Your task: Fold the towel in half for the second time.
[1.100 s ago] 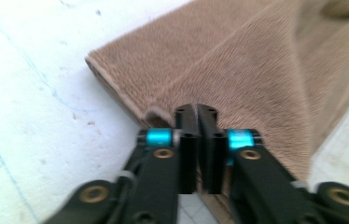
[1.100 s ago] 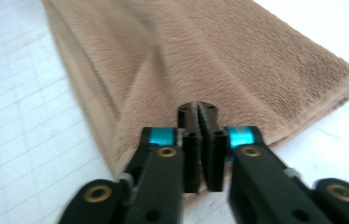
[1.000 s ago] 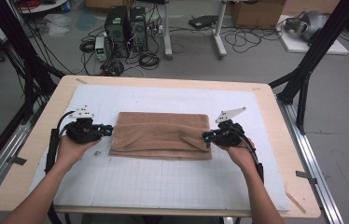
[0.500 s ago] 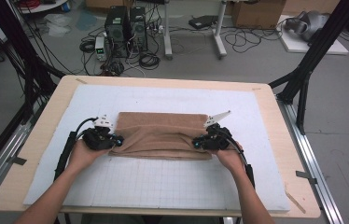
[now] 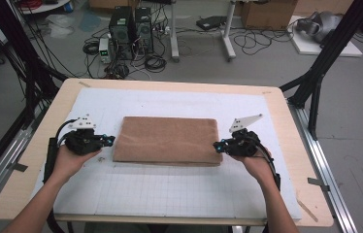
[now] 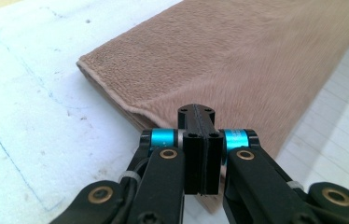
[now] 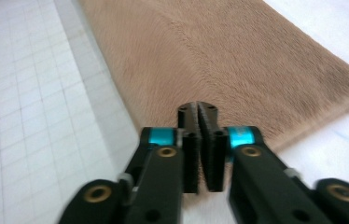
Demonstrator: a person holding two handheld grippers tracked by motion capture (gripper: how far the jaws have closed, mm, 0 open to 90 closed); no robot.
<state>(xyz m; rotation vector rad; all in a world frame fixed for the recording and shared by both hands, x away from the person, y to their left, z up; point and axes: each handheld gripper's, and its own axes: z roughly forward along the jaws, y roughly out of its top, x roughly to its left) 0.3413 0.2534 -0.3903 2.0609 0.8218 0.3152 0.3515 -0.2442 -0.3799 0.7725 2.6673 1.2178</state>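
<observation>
While flanking one brown towel (image 5: pixel 166 140), two closed grippers, one table (image 5: pixel 276 104)

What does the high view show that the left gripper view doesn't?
High view: both grippers, left and right, at opposite ends of the folded brown cloth, plus the person's forearms, the wooden table edge, and floor cables. Left gripper view: its jaws pressed together, and the cloth's layered fold edge. Both: cloth and white mat.
</observation>
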